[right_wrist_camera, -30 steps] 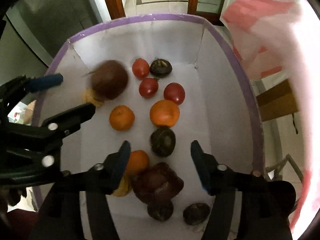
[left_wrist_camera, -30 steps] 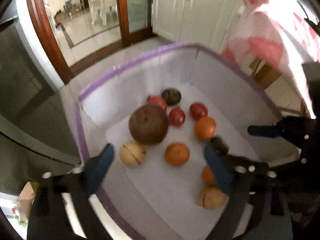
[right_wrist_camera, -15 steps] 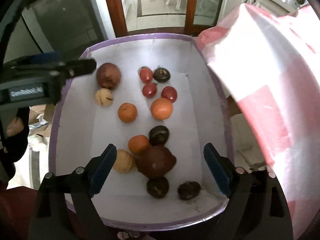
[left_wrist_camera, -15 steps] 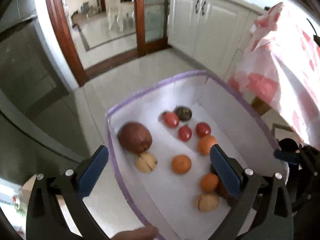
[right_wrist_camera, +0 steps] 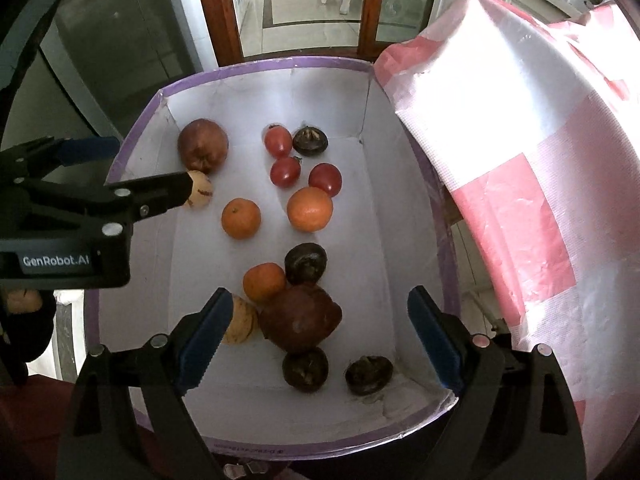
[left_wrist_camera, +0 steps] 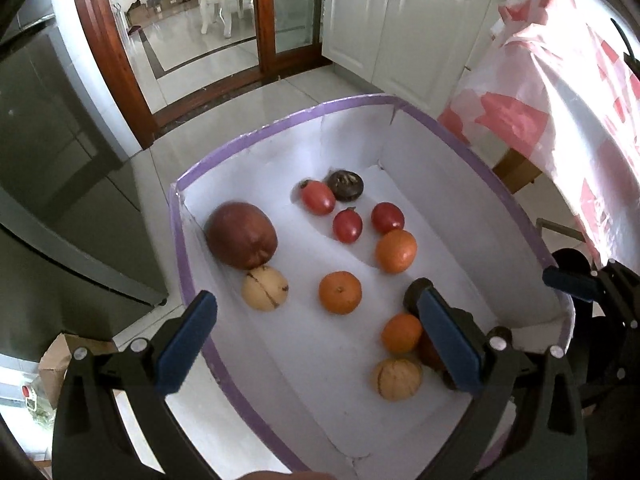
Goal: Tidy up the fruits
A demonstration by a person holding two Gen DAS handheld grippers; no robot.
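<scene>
- Both grippers have lifted clear of the white box (right_wrist_camera: 400, 216) since earlier.
- Left gripper (left_wrist_camera: 320, 340) gapes wide, holding nothing.
- Right gripper (right_wrist_camera: 320, 336) likewise gapes, a brown fruit (right_wrist_camera: 300, 318) below it.

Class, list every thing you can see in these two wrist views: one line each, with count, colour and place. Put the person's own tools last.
White purple-rimmed box: one, on the floor, holding all the fruit.
Large brown-red round fruits: two, far left corner and near middle.
Small red tomatoes: three, far middle.
Orange citrus fruits: three, centre and near middle.
Dark brown wrinkled fruits: four, one far, one central, two near.
Pale tan striped fruits: two, left side and near left.
Pink-and-white plastic bag: one, right of the box.
White cabinets: behind.
Left gripper: blue-padded fingers, open, empty.
Right gripper: open, empty.
</scene>
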